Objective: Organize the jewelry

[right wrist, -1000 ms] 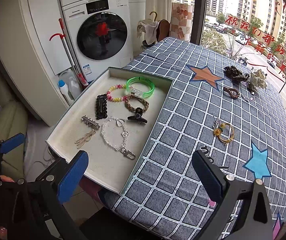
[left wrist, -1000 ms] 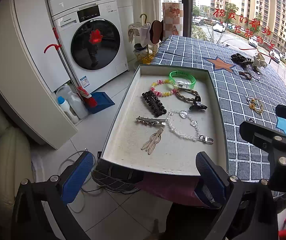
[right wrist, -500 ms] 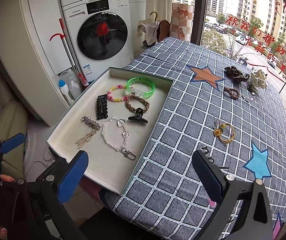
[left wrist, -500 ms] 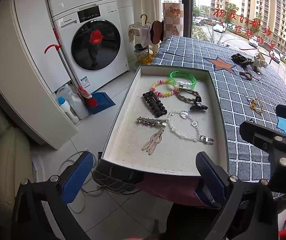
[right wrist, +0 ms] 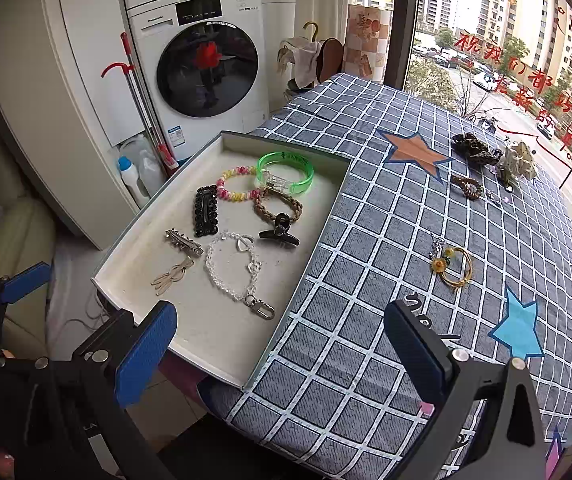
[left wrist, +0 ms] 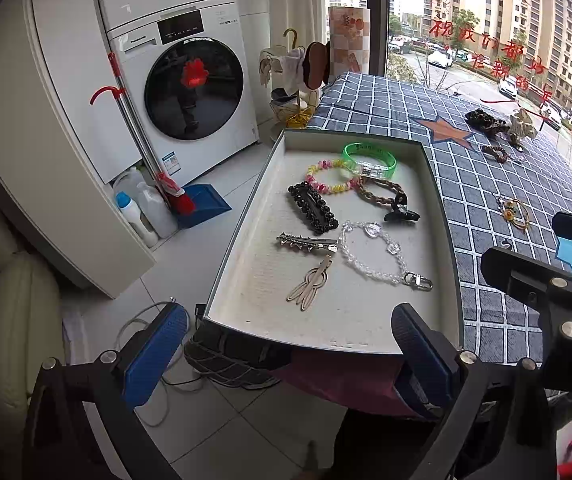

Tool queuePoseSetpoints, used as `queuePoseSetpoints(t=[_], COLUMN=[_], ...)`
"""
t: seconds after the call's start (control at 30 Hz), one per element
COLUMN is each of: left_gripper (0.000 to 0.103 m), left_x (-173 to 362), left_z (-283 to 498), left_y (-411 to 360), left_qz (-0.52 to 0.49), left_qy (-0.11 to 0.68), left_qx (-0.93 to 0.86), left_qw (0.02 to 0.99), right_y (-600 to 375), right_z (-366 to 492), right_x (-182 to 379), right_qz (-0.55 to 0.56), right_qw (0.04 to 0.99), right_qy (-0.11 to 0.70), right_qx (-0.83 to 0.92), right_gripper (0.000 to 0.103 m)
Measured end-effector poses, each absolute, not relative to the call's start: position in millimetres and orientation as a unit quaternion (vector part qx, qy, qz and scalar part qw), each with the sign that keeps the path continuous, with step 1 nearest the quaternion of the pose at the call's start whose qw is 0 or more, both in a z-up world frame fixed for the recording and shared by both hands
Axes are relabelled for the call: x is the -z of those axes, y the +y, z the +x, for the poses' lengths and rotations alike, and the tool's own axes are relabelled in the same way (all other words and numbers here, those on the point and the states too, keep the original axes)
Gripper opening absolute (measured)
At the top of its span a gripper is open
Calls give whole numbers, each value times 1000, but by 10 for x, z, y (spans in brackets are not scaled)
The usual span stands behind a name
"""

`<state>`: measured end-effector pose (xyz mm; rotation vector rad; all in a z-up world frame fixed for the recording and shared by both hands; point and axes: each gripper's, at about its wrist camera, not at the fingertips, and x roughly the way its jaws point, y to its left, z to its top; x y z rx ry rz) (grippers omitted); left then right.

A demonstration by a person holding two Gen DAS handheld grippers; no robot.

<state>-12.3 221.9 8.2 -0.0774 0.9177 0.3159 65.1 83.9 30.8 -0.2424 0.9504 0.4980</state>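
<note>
— Where is the jewelry now?

— Most pieces lie in the tray (right wrist: pixel 328 204): a green bangle (right wrist: pixel 285 172), a clear bead bracelet (right wrist: pixel 233 268), some clips. A gold ring bracelet (right wrist: pixel 455 266) is alone on the checked cloth (right wrist: pixel 366 240), and more pieces lie at the far edge.

— Which gripper is nearer to the gold one?

— I judge the right gripper (right wrist: pixel 280 354). The bracelet lies ahead and a little to its right, flat on the cloth. The left gripper (left wrist: pixel 290 346) faces the tray.

— And the fingers?

— Both pairs are wide apart and hold nothing.
</note>
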Motion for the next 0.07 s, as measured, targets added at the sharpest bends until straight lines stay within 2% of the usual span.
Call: queuePoseSetpoints(t=[0.07], left_gripper=[103], left_x=[-82], left_z=[-117], left_y=[2213], left_qz=[-36], left_qy=[442], left_qx=[-152], left_qw=[883], right_y=[840], right_z=[647], right_x=[-308], right_qz=[-115], right_qw=[853], right_qy=[452], right_qx=[-237], right_gripper=[103])
